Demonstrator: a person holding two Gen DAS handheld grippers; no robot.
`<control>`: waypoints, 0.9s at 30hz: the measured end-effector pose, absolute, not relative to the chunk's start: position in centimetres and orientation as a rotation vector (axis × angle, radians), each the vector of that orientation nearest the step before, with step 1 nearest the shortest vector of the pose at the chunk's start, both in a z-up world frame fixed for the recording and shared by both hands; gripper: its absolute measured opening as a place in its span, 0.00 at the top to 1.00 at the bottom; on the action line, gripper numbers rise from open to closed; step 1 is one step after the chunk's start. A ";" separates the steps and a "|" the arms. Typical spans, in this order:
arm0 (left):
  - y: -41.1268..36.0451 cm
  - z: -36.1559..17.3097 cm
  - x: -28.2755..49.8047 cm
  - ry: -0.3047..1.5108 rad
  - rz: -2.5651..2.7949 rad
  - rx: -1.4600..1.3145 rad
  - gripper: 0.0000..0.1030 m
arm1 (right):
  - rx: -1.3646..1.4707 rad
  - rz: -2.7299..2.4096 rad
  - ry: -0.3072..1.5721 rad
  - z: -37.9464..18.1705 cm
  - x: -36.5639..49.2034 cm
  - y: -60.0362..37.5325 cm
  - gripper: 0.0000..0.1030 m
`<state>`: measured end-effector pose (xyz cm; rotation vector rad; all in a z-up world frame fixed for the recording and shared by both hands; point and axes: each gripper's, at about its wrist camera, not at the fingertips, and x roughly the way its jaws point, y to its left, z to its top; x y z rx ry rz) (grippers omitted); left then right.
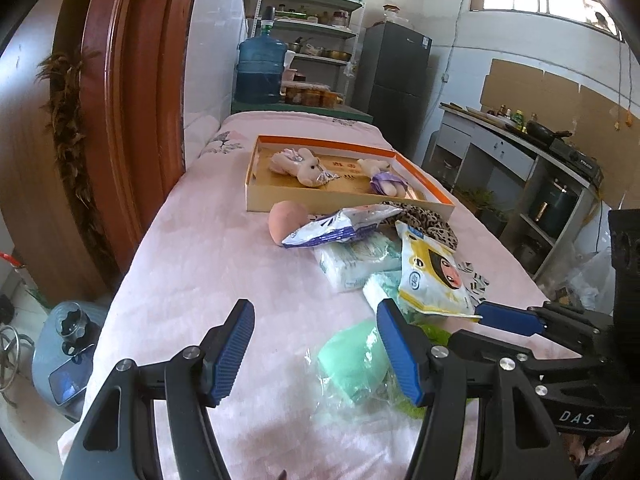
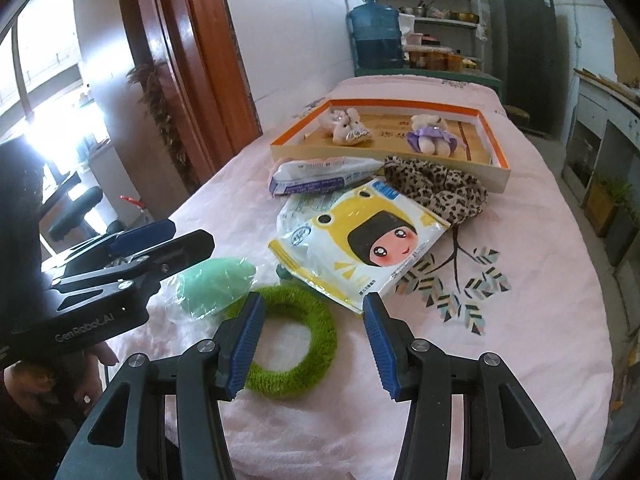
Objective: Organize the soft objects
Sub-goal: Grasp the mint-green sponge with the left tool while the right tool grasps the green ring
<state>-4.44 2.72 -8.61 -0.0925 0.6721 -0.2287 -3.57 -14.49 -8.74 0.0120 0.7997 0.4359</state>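
Left gripper [image 1: 316,344]: jaws wide apart, nothing between the pads. It hangs above the pink bedspread [image 1: 192,264]. The right-hand pad stands over the edge of a mint-green sponge in a clear wrapper [image 1: 352,360]; whether it touches the wrapper cannot be told. The space between the pads shows only bare bedspread.

Right gripper [image 2: 312,340]: jaws moderately apart, gripping nothing. A green fuzzy ring [image 2: 288,344] lies flat on the bedspread directly under the jaws. The left-hand pad overlaps the ring's near left rim; contact cannot be confirmed. The right-hand pad stands clear of the ring, just below the corner of a yellow cartoon-face packet [image 2: 360,248].

Outward from the grippers:
- The mint-green sponge lies just left of the ring, near the left gripper's fingers.
- The yellow packet rests on white tissue packs [image 1: 352,264].
- A blue-and-white wipes packet [image 2: 320,176] lies beyond it, beside a leopard-print cloth [image 2: 440,188].
- A peach-coloured soft ball [image 1: 284,220] sits left of the wipes packet.
- An orange-rimmed box [image 1: 256,192] stands farthest out, touching the cloth. It holds two small plush toys: a pale rabbit [image 1: 300,164] and a purple-dressed one [image 1: 384,180], well apart from each other.
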 end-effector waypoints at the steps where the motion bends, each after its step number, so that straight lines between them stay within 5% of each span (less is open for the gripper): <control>1: 2.7 -8.7 -4.4 0.675 -0.230 -0.090 0.39 | 0.011 0.437 0.801 -8.8 -3.6 -14.5 0.49; 23: 1.4 -11.9 -3.7 0.804 -0.352 -0.118 0.39 | 0.048 0.454 0.930 -11.7 -2.5 -14.4 0.49; 27: 1.6 -12.2 -3.6 0.811 -0.367 -0.147 0.48 | 0.045 0.456 0.932 -11.8 -2.5 -14.4 0.50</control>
